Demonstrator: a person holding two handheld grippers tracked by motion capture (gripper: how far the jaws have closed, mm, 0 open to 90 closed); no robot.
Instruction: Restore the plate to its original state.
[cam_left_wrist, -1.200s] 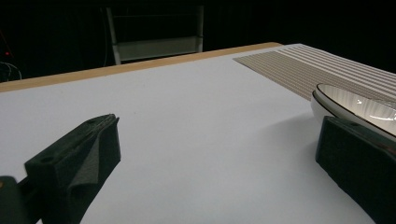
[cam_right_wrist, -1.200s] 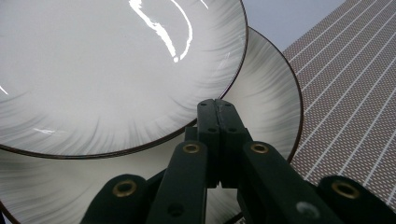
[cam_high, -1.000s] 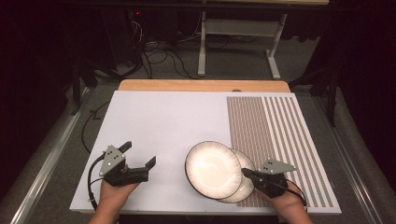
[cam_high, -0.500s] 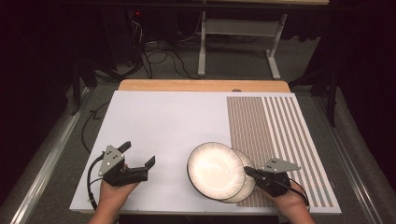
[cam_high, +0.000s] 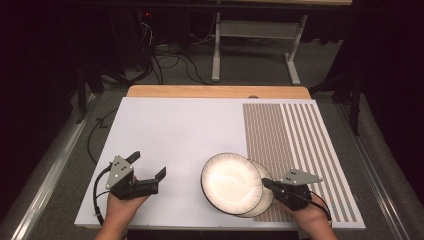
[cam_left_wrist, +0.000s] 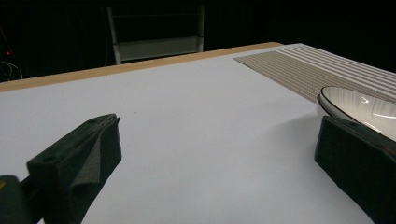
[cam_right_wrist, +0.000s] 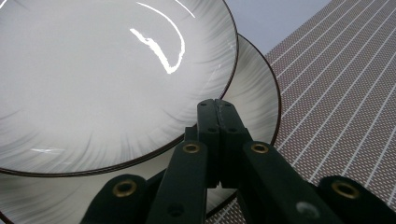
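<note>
My right gripper is clenched on the upper plate's near-right rim, above the lower plate; my left gripper is released, well left.

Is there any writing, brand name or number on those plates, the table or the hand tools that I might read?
None: no words, numbers or labels can be read.
The top plate and lower plate carry only faint grey streaks and a dark rim.
The table has only a striped pattern.
</note>
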